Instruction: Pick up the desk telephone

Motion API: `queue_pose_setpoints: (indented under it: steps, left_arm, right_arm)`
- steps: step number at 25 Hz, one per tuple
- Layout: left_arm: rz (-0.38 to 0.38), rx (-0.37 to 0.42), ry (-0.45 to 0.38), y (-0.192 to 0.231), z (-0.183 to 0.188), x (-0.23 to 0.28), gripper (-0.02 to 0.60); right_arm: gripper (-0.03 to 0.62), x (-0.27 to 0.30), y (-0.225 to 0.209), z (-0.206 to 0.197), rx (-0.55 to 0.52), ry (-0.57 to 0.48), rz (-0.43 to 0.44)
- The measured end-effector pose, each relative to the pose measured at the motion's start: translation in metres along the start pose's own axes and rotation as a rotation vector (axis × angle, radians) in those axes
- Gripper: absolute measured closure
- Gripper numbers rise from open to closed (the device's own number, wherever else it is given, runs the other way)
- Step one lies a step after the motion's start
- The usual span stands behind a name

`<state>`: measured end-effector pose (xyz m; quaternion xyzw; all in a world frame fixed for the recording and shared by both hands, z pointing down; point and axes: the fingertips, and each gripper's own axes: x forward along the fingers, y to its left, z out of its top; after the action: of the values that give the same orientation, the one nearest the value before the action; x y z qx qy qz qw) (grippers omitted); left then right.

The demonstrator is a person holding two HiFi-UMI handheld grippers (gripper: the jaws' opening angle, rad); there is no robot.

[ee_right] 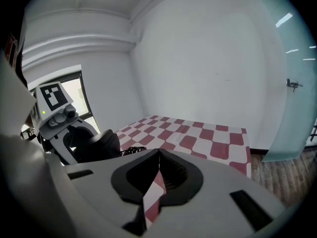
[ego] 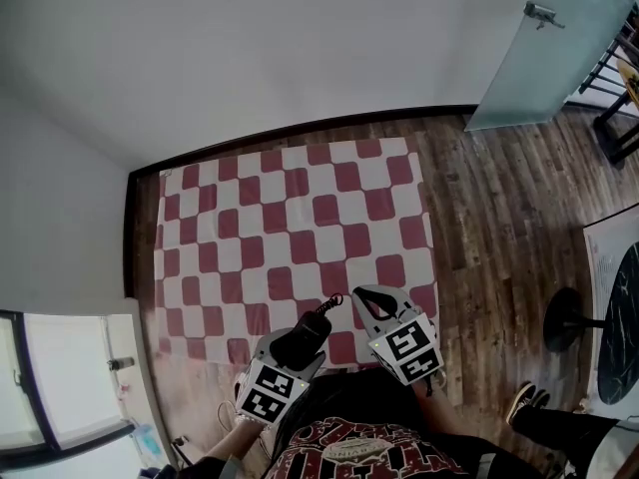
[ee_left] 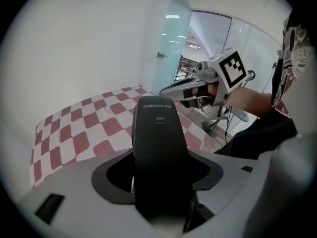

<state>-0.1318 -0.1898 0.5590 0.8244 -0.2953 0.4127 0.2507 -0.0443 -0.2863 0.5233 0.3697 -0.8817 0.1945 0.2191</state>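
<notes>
A black telephone handset (ego: 303, 341) stands between the jaws of my left gripper (ego: 312, 331), which is shut on it; a coiled cord (ego: 333, 303) sticks out past its far end. In the left gripper view the handset (ee_left: 157, 148) fills the space between the jaws of that gripper (ee_left: 159, 185) and is held above a red-and-white checked cloth (ee_left: 74, 128). My right gripper (ego: 365, 295) hovers just to the right, jaws shut and empty (ee_right: 158, 152). From the right gripper view the handset (ee_right: 101, 145) and its cord (ee_right: 130, 150) appear at the left. No phone base is visible.
The checked cloth (ego: 290, 218) lies on a wooden floor (ego: 489, 218) against a white wall. A frosted glass door (ego: 544, 48) stands at the upper right, a black round stand base (ego: 564, 332) at the right, a window (ego: 60, 377) at the lower left.
</notes>
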Motion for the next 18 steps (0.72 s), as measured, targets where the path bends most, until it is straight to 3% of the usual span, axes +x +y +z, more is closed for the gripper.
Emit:
queue_pose_setpoints:
  steps: [7,18]
  left_arm:
    - [-0.011,0.091,0.006,-0.008,0.012,-0.014,0.293]
    - [-0.063,0.13,0.021,-0.029,0.03,-0.044,0.293]
  right_arm:
    - [0.576,-0.001,-0.003,0.008,-0.007,0.011,-0.025]
    - [0.574,-0.006,-0.002,0.029,-0.029,-0.022,-0.027]
